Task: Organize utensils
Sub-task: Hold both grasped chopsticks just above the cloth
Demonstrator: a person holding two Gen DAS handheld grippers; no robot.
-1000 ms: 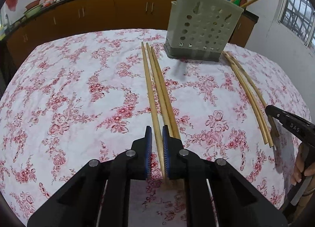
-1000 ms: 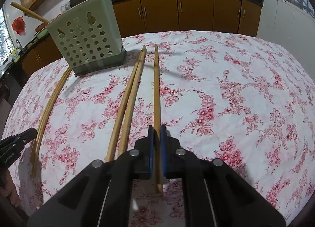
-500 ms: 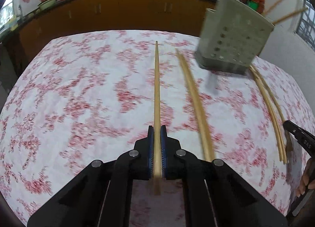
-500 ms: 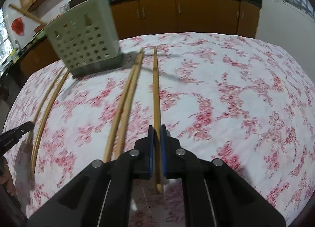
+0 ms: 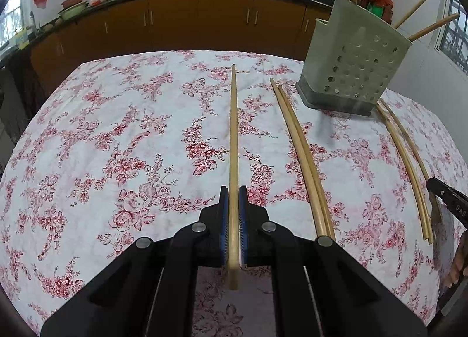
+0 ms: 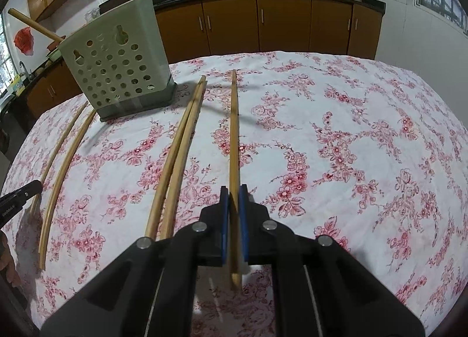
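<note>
Two grippers, each pinching one wooden chopstick near its end, above a floral tabletop (image 5: 122,138). The left gripper (image 5: 233,199) clamps a chopstick (image 5: 233,132); the right gripper (image 6: 233,199) clamps another chopstick (image 6: 234,132). Two loose pairs (image 6: 178,158) lie between them. A perforated holder (image 6: 117,65), with chopsticks inside, stands behind.

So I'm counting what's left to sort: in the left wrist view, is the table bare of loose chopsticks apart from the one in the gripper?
No, a pair of chopsticks lies on the floral tablecloth right of the left gripper, and another pair lies beyond the utensil holder.
</note>
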